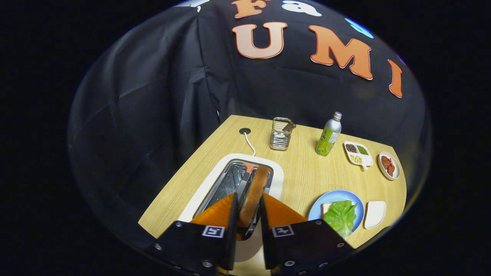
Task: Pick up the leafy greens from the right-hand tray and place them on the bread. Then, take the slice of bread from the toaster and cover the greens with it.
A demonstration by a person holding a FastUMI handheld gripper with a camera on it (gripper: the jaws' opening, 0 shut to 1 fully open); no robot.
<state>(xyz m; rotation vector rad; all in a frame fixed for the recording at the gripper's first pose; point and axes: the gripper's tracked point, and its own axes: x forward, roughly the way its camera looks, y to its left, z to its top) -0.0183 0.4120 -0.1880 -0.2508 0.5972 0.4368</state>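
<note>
Gripper view: the gripper is seen clamped on the slice of bread, both fingers pressed against its flat sides, the slice held edge-on right above the toaster slot. Whether the slice's lower edge is fully out of the slot cannot be told, as it is hidden by the fingers. The leafy greens are already laid on the bread on the blue plate, to the right of the toaster, so the first half of the task is judged done. The white tray just right of the plate is seen emptied. Left to do: the slice is to be carried over from the toaster and laid on the greens. Beyond the toaster, a metal holder, a green bottle, a divided dish and a small dish of red pieces are noted. The bottle's label is too small to be read; the square markers on the gripper body carry no readable writing.
</note>
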